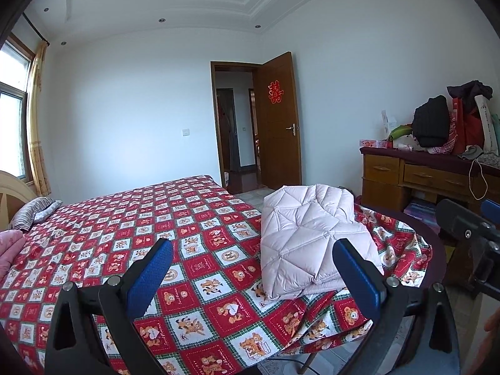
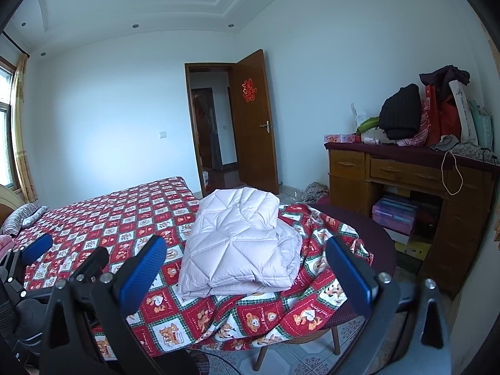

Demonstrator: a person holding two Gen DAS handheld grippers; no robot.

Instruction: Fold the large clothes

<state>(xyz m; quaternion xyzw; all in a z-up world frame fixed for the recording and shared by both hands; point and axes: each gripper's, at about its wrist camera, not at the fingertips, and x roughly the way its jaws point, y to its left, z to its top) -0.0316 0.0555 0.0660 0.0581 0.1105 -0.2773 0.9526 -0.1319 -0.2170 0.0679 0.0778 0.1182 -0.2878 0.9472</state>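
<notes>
A pale pink quilted down jacket [image 1: 309,237] lies folded into a compact bundle on the red patterned bedspread [image 1: 125,234], near the bed's corner; it also shows in the right wrist view [image 2: 240,240]. My left gripper [image 1: 253,278] is open and empty, held back from the bundle's near left edge. My right gripper [image 2: 247,278] is open and empty, just in front of the bundle. The left gripper's body [image 2: 37,250] shows at the left of the right wrist view.
A dark round chair [image 2: 375,250] under the draped bedspread corner stands at the right. A wooden dresser [image 2: 406,175] piled with bags and clothes is against the right wall. An open door [image 2: 253,125] is at the back. Pillows [image 1: 34,212] lie at the bed's head.
</notes>
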